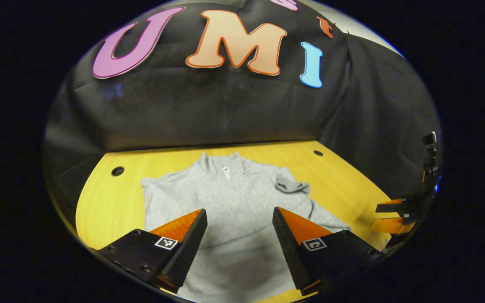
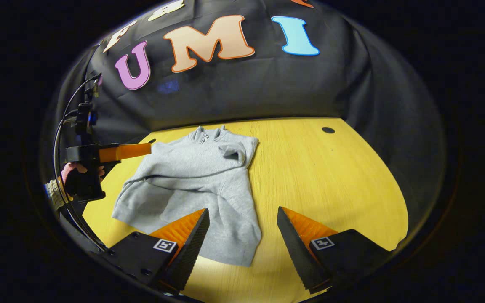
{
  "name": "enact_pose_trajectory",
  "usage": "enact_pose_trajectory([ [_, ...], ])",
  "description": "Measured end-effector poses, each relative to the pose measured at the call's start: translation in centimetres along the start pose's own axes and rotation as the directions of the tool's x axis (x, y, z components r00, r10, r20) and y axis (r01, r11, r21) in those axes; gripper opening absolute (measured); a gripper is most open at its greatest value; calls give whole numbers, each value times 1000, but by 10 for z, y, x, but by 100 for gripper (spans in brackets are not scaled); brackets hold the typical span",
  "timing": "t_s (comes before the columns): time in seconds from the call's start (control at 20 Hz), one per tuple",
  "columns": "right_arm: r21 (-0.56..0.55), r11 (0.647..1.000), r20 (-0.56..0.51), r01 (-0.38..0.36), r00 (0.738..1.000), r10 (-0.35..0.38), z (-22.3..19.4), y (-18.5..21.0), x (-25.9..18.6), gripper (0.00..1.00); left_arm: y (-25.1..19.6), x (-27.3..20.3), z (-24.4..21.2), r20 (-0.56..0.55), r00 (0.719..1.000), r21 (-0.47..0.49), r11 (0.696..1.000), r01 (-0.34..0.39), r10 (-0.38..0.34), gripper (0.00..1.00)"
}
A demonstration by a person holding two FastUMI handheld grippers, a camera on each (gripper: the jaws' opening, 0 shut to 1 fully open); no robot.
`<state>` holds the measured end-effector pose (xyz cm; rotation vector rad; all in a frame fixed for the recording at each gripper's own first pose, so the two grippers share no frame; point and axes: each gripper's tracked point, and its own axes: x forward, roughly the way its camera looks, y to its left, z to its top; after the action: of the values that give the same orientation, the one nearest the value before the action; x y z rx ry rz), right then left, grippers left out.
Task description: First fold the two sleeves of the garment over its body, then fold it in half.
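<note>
- Both grippers hover above the table with nothing between their fingers: the left gripper [image 1: 240, 219] has its two orange-and-black fingers spread wide over the middle of the grey sweatshirt [image 1: 230, 202], and the right gripper [image 2: 242, 219] has its fingers spread just as wide, above the sweatshirt's near right edge and the bare wood beside it.
- In the right gripper view the left gripper [image 2: 131, 151] appears at the far left, raised above the table near the sweatshirt's left shoulder, with a person's hand [image 2: 76, 174] wrapped round its black handle; from this side I cannot tell how its fingers stand.
- In the left gripper view the right gripper [image 1: 394, 216] shows at the right edge, its orange fingers parted, well apart from the cloth.
- Lying flat on the yellow wooden table [image 2: 331, 176], the sweatshirt has its collar [image 1: 225, 162] toward the black back wall and its hem toward the cameras.
- One sleeve is folded in over the chest, its cuff [image 1: 291, 185] resting near the collar on the garment's right shoulder.
- A long crease [image 2: 183, 176] runs across the body in the right gripper view, where cloth lies doubled over.
- Round holes [image 1: 117, 171] sit in the tabletop near the back corners.
</note>
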<state>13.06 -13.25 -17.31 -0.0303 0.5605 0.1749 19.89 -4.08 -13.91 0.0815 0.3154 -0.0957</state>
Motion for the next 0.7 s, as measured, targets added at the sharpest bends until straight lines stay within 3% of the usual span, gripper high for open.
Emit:
enact_pose_trajectory([
  [0.4, -48, 999, -93, -23, 995, 18, -50, 11, 9, 99, 36, -88, -124, -153, 980, -78, 987, -140, 127, 91],
  [0.7, -84, 996, -166, -35, 986, 21, -85, 13, 28, 100, 42, -104, -176, -228, 957, -130, 969, -211, 178, 92],
])
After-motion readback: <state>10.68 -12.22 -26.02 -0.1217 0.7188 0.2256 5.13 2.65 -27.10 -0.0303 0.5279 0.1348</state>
